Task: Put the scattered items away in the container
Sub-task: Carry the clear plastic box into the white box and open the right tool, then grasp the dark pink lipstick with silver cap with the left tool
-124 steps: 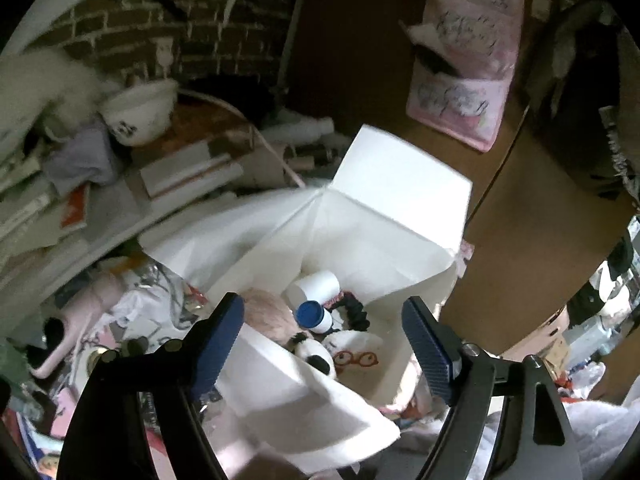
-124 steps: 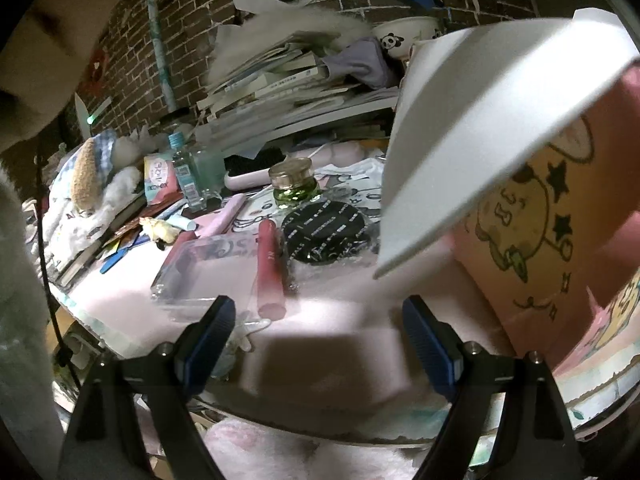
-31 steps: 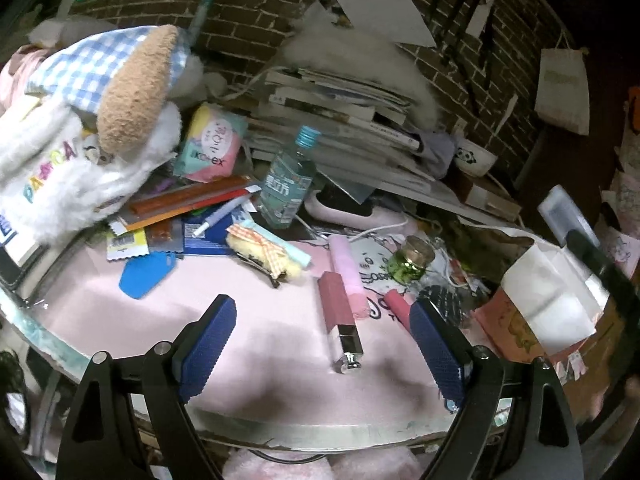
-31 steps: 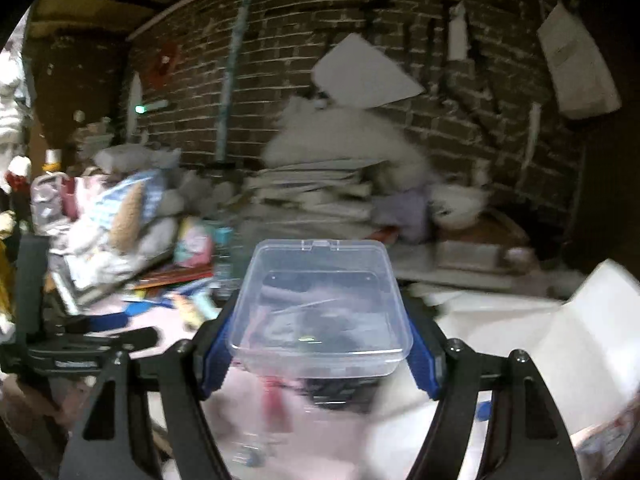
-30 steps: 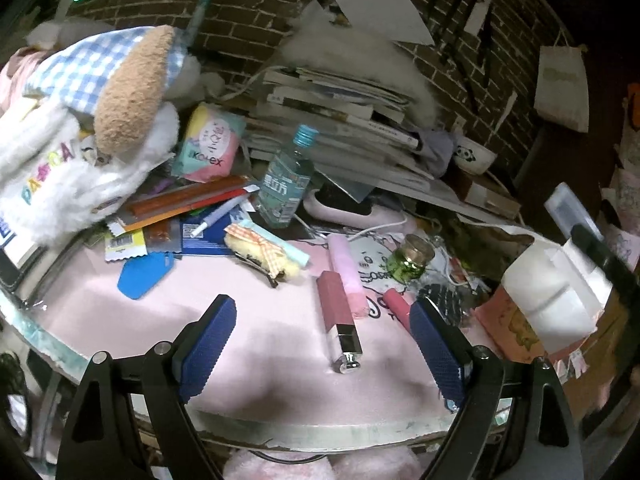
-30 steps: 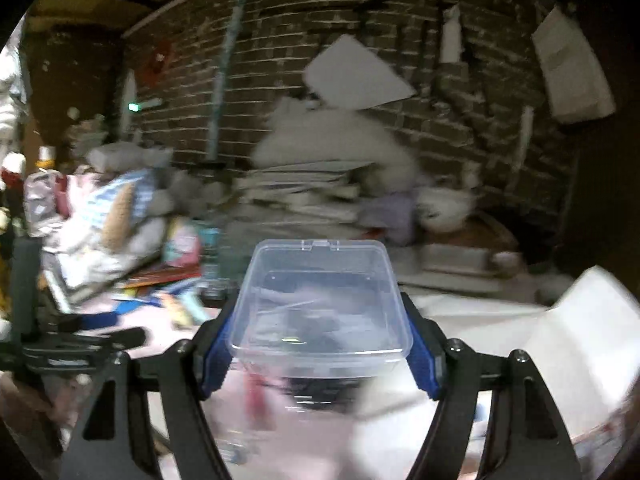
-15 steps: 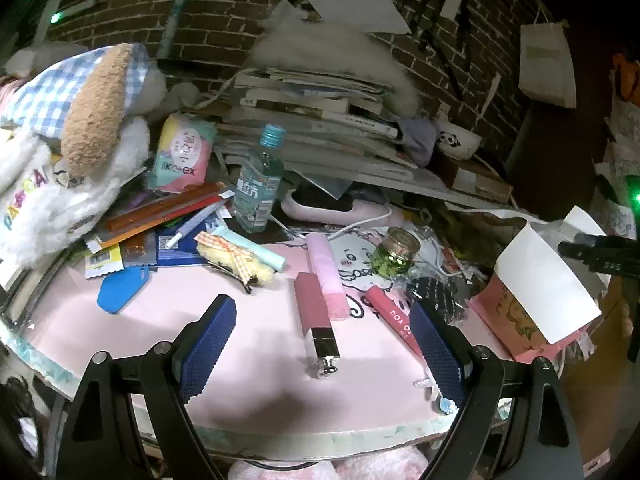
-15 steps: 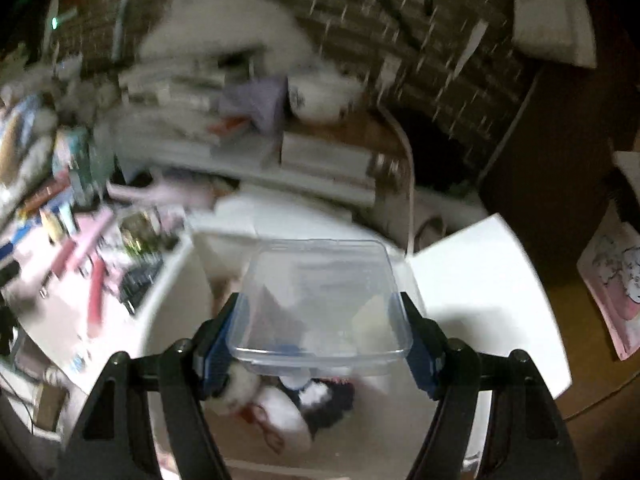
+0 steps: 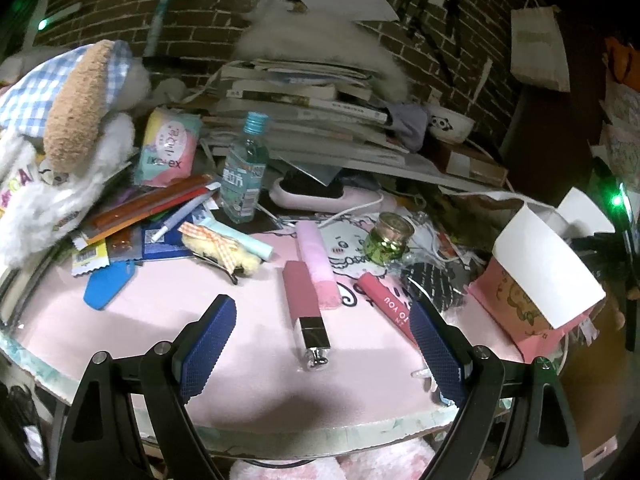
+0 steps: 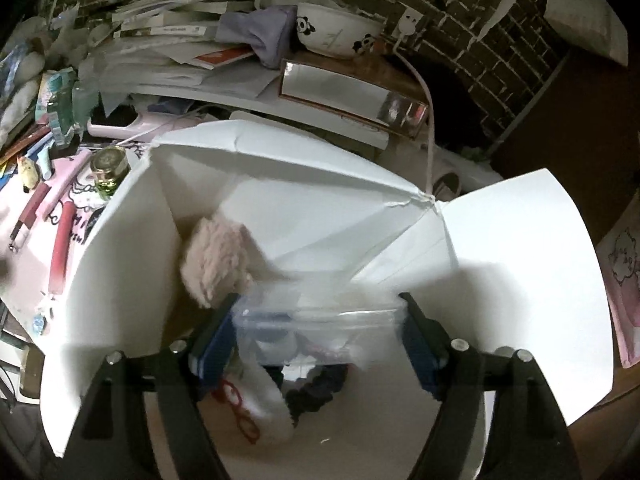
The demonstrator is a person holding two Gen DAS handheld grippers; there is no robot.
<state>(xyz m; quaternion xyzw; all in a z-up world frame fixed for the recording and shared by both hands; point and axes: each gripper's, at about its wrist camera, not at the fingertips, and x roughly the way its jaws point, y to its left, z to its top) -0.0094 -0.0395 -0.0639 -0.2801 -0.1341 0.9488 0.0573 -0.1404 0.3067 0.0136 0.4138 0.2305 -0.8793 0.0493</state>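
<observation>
both views are dim with black fisheye corners and bent edges. the left view is sharp; light falls from above, the gripper (image 9: 320, 344) casting soft shadow on the pink mat (image 9: 248, 360). the right view is smeared by motion around the clear box (image 10: 316, 328); the white carton (image 10: 520, 248) glares bright

White box (image 10: 520, 240), pink tabletop (image 9: 160, 312), checked blue hat (image 9: 36, 88), possibly green jar (image 9: 388, 240).
</observation>
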